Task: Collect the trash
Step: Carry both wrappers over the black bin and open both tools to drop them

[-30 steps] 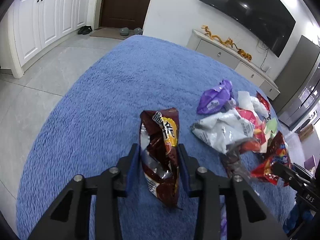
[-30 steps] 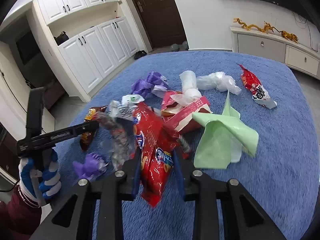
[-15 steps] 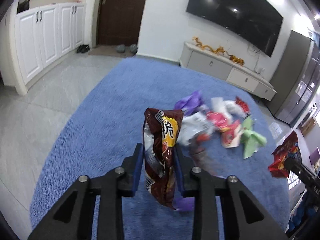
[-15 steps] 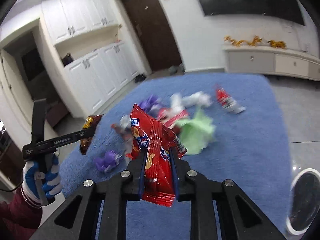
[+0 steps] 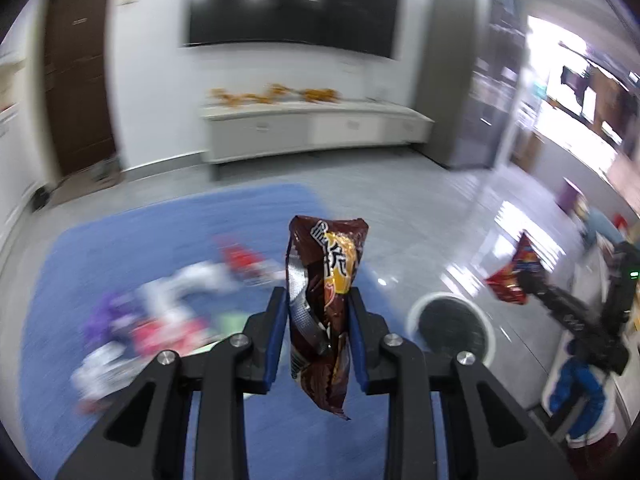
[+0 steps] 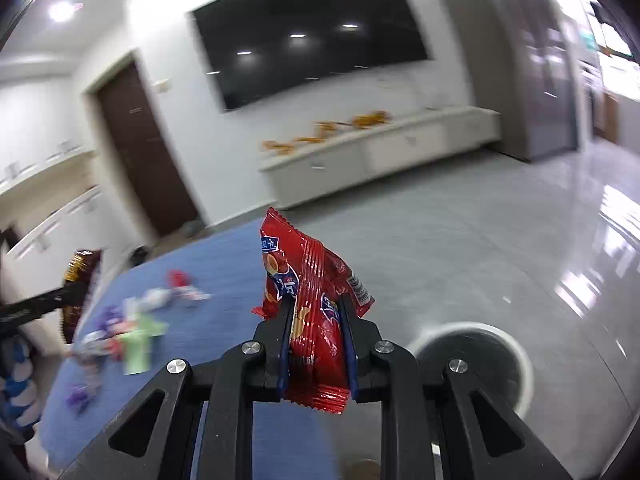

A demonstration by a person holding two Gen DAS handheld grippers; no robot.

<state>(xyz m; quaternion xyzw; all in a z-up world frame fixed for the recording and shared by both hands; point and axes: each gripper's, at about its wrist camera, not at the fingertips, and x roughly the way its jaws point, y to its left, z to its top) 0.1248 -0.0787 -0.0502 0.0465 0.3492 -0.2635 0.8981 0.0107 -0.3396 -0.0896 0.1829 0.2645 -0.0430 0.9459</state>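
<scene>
Left gripper is clamped on a brown snack bag, held upright in the air. Right gripper is clamped on a red snack bag, likewise aloft. A round white-rimmed bin stands on the grey floor just beyond. Remaining wrappers lie on the blue rug, blurred. A television hangs on the far wall.

Glossy crinkled foil – the brown snack wrapper and the red snack packet. Matt black plastic gripper fingers. The blue rug looks woolly; the grey floor tiles – polished, mirror-bright.
</scene>
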